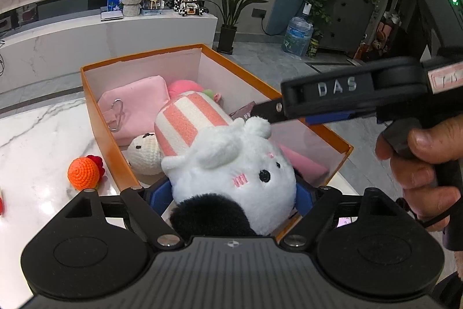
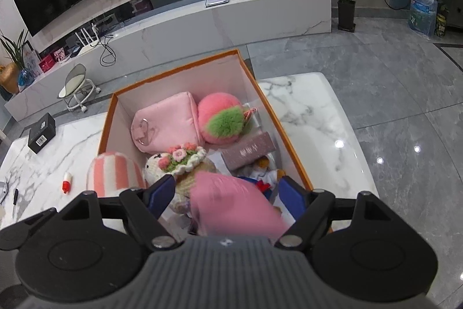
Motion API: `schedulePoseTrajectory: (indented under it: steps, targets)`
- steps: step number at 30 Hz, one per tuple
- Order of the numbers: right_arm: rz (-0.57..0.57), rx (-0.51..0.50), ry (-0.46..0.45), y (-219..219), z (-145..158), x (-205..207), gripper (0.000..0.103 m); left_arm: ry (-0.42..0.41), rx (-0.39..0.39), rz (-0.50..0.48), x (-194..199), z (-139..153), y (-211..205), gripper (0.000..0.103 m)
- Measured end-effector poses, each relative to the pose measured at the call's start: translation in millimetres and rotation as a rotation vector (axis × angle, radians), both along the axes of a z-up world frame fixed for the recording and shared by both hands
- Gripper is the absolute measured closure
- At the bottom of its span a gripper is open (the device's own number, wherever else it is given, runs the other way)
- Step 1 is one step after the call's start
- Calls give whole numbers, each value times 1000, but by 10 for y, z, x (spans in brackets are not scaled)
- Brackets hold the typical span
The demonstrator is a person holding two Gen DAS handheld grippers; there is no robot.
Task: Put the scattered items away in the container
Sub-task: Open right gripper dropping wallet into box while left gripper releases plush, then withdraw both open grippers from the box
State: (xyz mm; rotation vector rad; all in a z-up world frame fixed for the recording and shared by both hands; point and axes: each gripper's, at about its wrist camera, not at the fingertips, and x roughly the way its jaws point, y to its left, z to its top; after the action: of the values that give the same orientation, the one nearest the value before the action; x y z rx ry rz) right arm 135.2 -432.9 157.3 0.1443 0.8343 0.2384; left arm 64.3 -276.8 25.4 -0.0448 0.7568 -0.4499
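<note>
The orange box (image 1: 139, 60) (image 2: 173, 71) stands on the marble table. My left gripper (image 1: 231, 187) is shut on a white plush animal (image 1: 240, 164) with a pink-striped body (image 2: 115, 173), held low over the box's near end. My right gripper (image 2: 228, 180) (image 1: 260, 115) hovers open over the box's right side. A flat pink cloth item (image 2: 234, 204) (image 1: 303, 164) lies beneath its jaws against the box wall, and the pads do not touch it. Inside the box are a pink pouch (image 2: 165, 120), a peach plush (image 2: 220, 118), a crochet doll with flowers (image 2: 179, 161) and a mauve packet (image 2: 249, 149).
On the table left of the box lie an orange crochet fruit (image 1: 84, 173), a small red-and-white tube (image 2: 67, 183), a black carton (image 2: 42, 132) and a pen (image 2: 15, 199). A person's hand (image 1: 419, 161) grips the right gripper's handle. Bare marble (image 2: 312, 118) lies right of the box.
</note>
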Motion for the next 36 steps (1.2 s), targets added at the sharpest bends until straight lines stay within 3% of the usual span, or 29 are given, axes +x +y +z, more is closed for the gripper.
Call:
schedulePoseTrajectory:
  steps: [8,16,24,31,36]
  targets:
    - [-6,22,-29,-28,80,-40,22,11,-18,2,-41,25,-16,5]
    - [-9,38,-49,-36,136,-54,21,-65,-29,-3,-120,169,-17,0]
    - [-16,43,-63,-18,175,-53,21,-68,-45,9,-147,210,55,0]
    - [-55,43,-94,-9,225,-29,21,-80,-66,35,-163,284,256,0]
    - [-88,63,-145,51,322,-21,22,-117,-57,81,-220,410,683,0]
